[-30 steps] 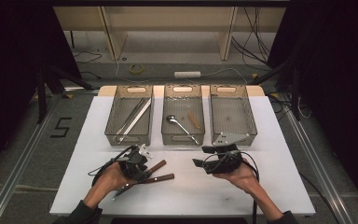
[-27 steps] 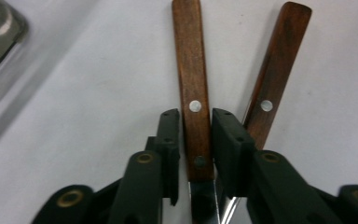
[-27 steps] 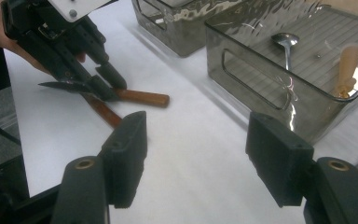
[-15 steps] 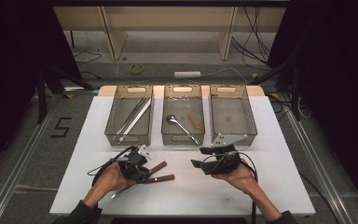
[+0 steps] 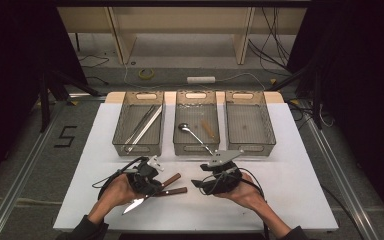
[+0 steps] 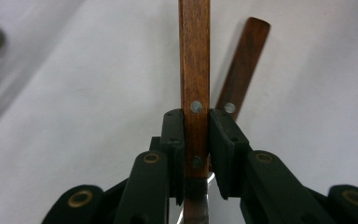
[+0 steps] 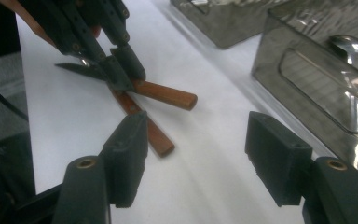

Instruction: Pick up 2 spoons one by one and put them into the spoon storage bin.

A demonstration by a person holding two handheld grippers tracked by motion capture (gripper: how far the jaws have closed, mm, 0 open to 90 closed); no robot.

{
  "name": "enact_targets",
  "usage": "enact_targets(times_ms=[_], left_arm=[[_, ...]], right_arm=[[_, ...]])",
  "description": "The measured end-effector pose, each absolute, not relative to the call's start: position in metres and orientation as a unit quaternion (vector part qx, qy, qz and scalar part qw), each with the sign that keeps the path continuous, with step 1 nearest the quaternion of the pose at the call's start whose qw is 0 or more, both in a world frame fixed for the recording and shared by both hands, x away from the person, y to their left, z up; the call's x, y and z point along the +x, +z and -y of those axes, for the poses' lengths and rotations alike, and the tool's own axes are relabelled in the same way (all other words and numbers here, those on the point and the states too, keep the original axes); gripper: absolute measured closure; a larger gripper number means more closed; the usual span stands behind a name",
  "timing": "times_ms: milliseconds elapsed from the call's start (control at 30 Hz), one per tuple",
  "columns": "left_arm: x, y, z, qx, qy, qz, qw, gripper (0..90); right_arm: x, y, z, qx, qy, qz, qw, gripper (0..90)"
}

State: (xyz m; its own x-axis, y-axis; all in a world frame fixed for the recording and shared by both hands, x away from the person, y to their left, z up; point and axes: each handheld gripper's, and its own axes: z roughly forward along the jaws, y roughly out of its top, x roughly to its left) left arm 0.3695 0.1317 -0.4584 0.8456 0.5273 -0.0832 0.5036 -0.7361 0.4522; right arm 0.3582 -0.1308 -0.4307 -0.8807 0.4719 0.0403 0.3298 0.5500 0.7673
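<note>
Left tongs [image 6: 196, 154] clenched on the wooden handle of a knife [image 6: 194, 70], the pads pressing either side of the handle at its two rivets; their jaws have just been closing around it. In the high view the left tongs [image 5: 150, 186] sit at the near left of the white bench [image 5: 290, 200], with the knife [image 5: 152, 195] lying low across the bench, blade tip toward the person and handle pointing toward the centre. A second knife [image 6: 242, 65] with a like handle lies just beside and crossed under the first, its handle angled away. Right tongs [image 7: 196, 158] released, jaws wide apart with nothing between them, held near the bench and facing the two crossed handles; in the high view the right tongs [image 5: 200, 184] lie just right of the handles. Behind, three clear trays stand in a row: left tray [image 5: 122, 145] with long metal utensils, middle tray [image 5: 180, 147] with a spoon [image 5: 190, 131], right tray [image 5: 270, 145].
</note>
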Motion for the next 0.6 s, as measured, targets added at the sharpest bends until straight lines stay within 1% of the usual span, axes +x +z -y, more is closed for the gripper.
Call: enact_targets(times_ms=[367,600], left_arm=[[0.364,-0.457,-0.125,0.936,0.011,-0.258,0.239,75.8],[0.362,-0.458,-0.122,0.939,0.007,-0.247,0.239,75.8]], right_arm=[[0.35,-0.442,0.095,0.138,0.38,-0.907,0.12,37.6],[0.355,-0.453,0.079,0.105,0.343,-0.924,0.133,35.3]])
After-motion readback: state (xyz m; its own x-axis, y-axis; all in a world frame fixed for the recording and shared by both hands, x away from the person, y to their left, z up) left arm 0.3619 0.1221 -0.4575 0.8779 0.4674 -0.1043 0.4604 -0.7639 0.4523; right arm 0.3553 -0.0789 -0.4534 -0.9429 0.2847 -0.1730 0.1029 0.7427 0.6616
